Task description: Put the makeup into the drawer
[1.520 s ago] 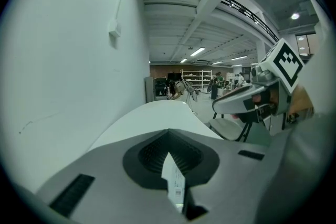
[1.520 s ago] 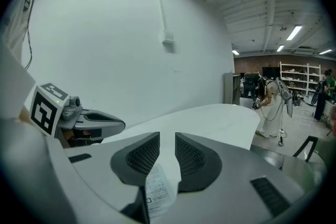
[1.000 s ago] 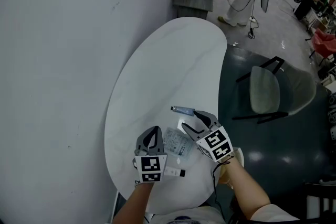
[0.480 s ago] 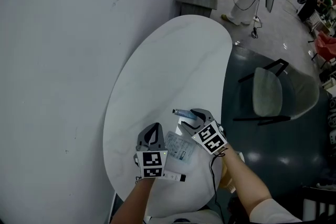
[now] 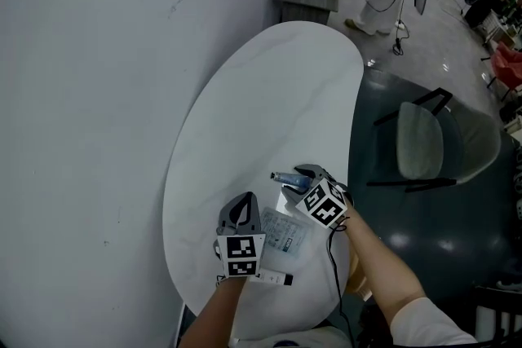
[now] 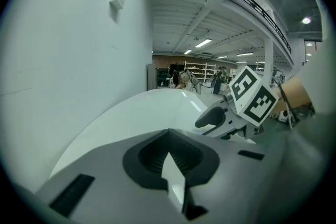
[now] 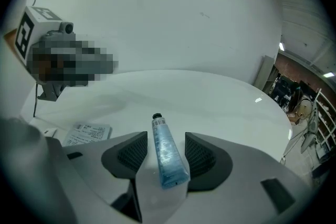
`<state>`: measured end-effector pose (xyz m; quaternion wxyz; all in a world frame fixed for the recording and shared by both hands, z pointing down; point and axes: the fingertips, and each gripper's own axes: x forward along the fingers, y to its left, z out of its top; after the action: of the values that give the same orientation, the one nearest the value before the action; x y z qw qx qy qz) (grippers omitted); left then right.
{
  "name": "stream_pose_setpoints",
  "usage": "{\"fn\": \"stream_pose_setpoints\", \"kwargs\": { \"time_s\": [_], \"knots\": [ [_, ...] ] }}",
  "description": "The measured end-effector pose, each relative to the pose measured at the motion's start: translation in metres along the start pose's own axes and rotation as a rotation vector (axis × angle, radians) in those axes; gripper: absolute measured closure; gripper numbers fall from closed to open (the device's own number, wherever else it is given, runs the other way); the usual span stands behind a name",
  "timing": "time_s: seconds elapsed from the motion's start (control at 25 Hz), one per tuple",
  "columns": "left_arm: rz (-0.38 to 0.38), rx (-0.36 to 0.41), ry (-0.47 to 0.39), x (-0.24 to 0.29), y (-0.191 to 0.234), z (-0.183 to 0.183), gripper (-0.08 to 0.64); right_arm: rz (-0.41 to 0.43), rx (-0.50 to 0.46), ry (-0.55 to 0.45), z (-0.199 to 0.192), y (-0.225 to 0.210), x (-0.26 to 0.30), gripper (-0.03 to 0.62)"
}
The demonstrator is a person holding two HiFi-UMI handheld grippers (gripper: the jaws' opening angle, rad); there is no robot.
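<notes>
Now right tool (image 7: 166, 137) wide open around blue tube (image 7: 168, 159); left tool (image 6: 169, 134) closed, empty.

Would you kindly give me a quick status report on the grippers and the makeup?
Left gripper shut, empty. Right gripper open, straddling blue plastic tube on white oval table, not gripped. No drawer in view; printed clear packet apart from tube.
</notes>
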<state>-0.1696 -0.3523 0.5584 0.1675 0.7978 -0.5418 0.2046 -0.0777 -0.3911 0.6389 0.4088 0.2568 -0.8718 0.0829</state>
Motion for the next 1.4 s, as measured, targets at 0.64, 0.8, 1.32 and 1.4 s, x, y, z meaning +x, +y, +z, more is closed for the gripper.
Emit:
{"fn": "stream_pose_setpoints", "kwargs": {
  "time_s": [0.64, 0.8, 1.32, 1.4],
  "knots": [
    [-0.001, 0.001, 0.028, 0.002, 0.002, -0.009, 0.518, 0.001, -0.012, 0.019, -0.010, 0.017, 0.013, 0.442],
    [-0.007, 0.008, 0.029, 0.000, 0.001, -0.010, 0.518, -0.011, -0.001, 0.025, -0.010, 0.016, 0.014, 0.445],
    [-0.015, 0.034, -0.003, -0.030, -0.002, 0.003, 0.518, -0.059, 0.034, -0.008, 0.002, 0.034, -0.022, 0.448],
    [-0.022, 0.049, -0.009, -0.036, -0.007, 0.004, 0.518, -0.065, 0.055, -0.019, 0.000, 0.038, -0.033, 0.448]
  ]
}}
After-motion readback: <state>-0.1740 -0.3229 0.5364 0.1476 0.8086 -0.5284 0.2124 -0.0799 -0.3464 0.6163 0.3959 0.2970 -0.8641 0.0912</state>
